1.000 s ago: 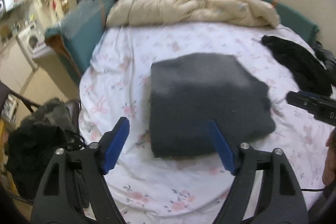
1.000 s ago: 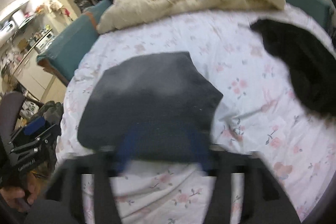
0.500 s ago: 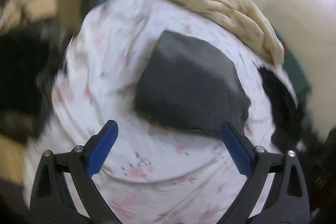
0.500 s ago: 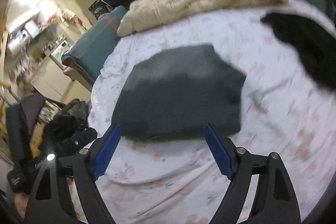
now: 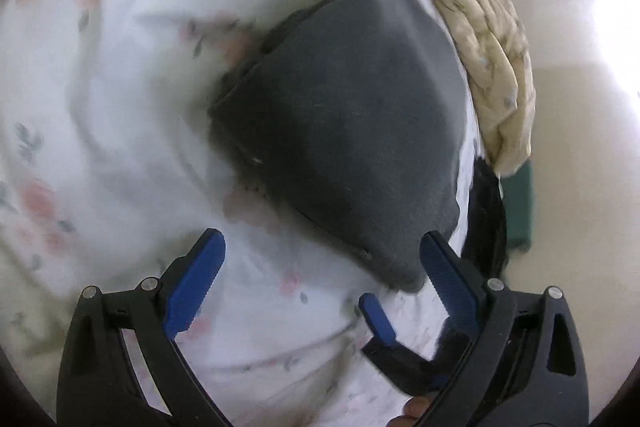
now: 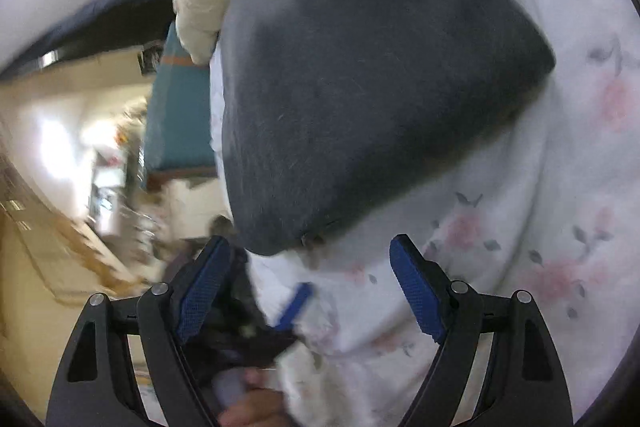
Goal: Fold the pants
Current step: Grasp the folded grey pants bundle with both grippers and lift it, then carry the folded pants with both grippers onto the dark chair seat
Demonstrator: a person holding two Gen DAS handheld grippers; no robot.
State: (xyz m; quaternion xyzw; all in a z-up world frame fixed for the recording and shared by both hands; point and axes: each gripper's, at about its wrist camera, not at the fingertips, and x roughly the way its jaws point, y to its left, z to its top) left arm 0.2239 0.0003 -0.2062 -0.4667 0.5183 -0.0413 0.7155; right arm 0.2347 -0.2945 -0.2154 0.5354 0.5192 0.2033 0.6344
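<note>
Both of your grippers stood wide apart and empty at this moment, their jaws having just opened further with nothing between them. Your left gripper (image 5: 322,267) hung over bare floral bedsheet (image 5: 120,87), its right-hand blue pad just beside the near corner of the pants (image 5: 352,115) but not pressing on it. Your right gripper (image 6: 310,273) framed the other near corner of the pants (image 6: 360,67) from above, that rounded corner sitting just ahead of the gap between its pads.

You had the dark grey pants lying as a compact folded block in the middle of the bed, flat on the sheet, with the cream duvet (image 5: 492,39) bunched along the far edge and a black garment (image 5: 486,211) off to one side. Layered edges showed along the block's left side in your left wrist view, so I judged the folding to be done or very nearly so.

Your next move, as I read it, was either to smooth the block or to pinch the two near corners for one last fold. That called for lowering each open jaw squarely over a corner and catching every layer, not the sheet beneath.
</note>
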